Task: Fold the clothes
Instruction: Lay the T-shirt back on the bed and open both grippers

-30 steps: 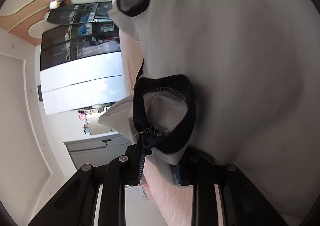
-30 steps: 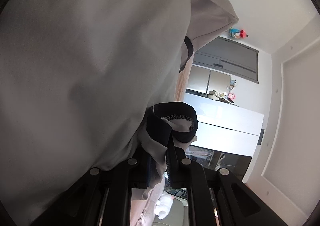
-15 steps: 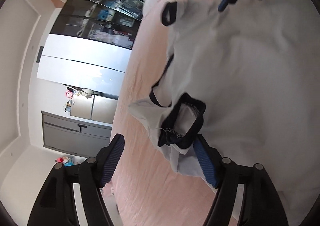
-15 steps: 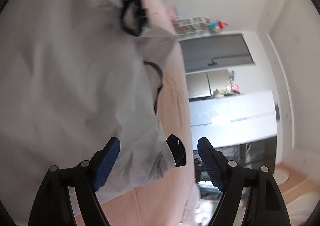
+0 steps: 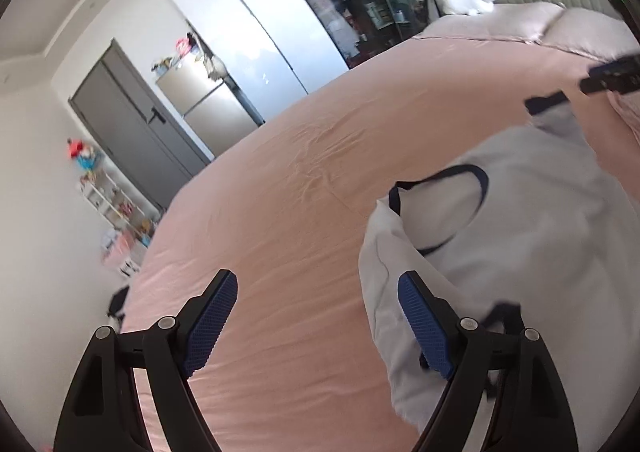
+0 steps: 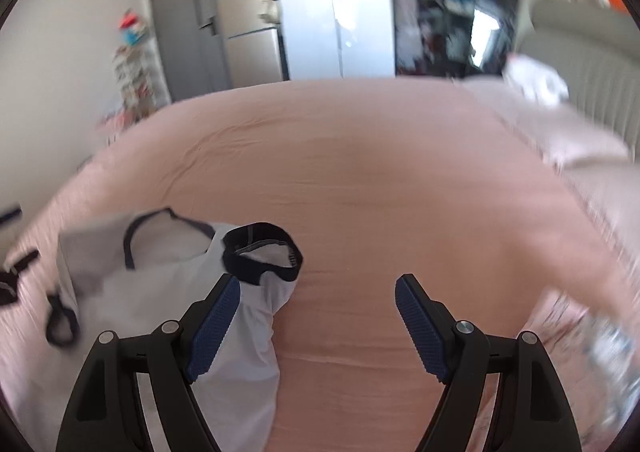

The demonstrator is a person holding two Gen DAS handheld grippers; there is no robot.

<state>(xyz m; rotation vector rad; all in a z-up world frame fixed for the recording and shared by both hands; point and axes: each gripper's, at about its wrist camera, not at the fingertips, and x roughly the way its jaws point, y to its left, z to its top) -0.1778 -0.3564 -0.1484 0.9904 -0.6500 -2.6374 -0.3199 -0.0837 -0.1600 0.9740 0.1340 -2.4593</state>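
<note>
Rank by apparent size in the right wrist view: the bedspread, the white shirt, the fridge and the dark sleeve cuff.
1. bedspread
2. white shirt
3. fridge, though it stands far off, so its rank against the shirt reflects distance
4. dark sleeve cuff

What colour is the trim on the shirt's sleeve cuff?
Dark navy, nearly black, on the sleeve cuff of the white shirt; clearest in the right wrist view.

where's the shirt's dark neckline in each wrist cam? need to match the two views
Left wrist: the dark neckline loops right of centre on the white shirt, beyond the left gripper.
Right wrist: the neckline curves at lower left, just left of the dark sleeve cuff, ahead of the right gripper.
Shared landmark: the grey door beyond the pink bed.
</note>
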